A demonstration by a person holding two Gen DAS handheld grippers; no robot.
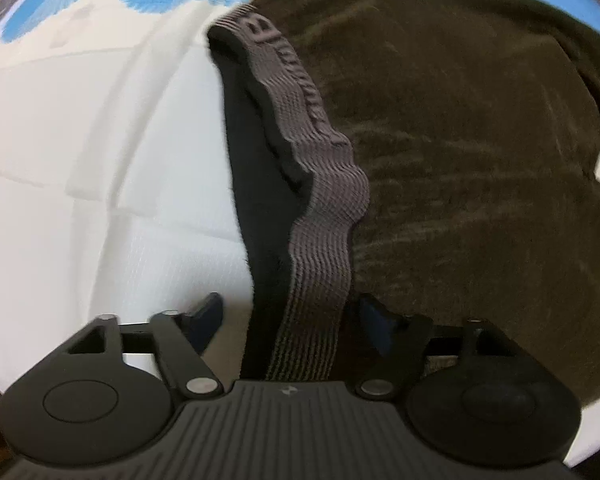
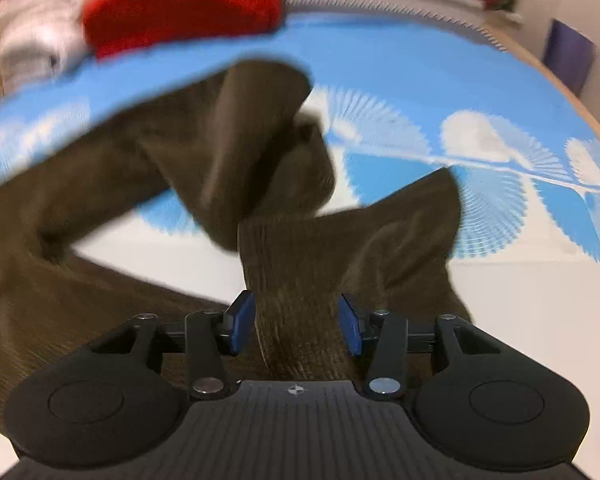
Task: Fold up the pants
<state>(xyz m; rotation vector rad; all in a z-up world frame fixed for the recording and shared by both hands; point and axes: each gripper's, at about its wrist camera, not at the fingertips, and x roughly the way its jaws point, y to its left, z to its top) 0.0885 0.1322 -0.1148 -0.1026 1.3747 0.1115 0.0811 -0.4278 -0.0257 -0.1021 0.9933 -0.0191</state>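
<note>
Dark olive-brown pants (image 1: 460, 140) lie on a bed sheet. Their grey elastic waistband (image 1: 324, 200) runs from the top centre down between the fingers of my left gripper (image 1: 292, 318). The jaws stand apart and neither pad presses on the band. In the right wrist view the pant legs (image 2: 228, 152) lie crumpled and crossed. A ribbed cuff (image 2: 296, 300) sits between the blue pads (image 2: 242, 320) of my right gripper (image 2: 296, 322), whose jaws are open with the pads just off the cloth.
The bed sheet (image 1: 80, 200) is white with blue fan patterns (image 2: 500, 200). A red cloth (image 2: 180, 4) and a pile of pale clothes (image 2: 36, 28) lie at the far edge. A wooden bed edge (image 2: 572, 92) and a purple object (image 2: 568, 52) are at the right.
</note>
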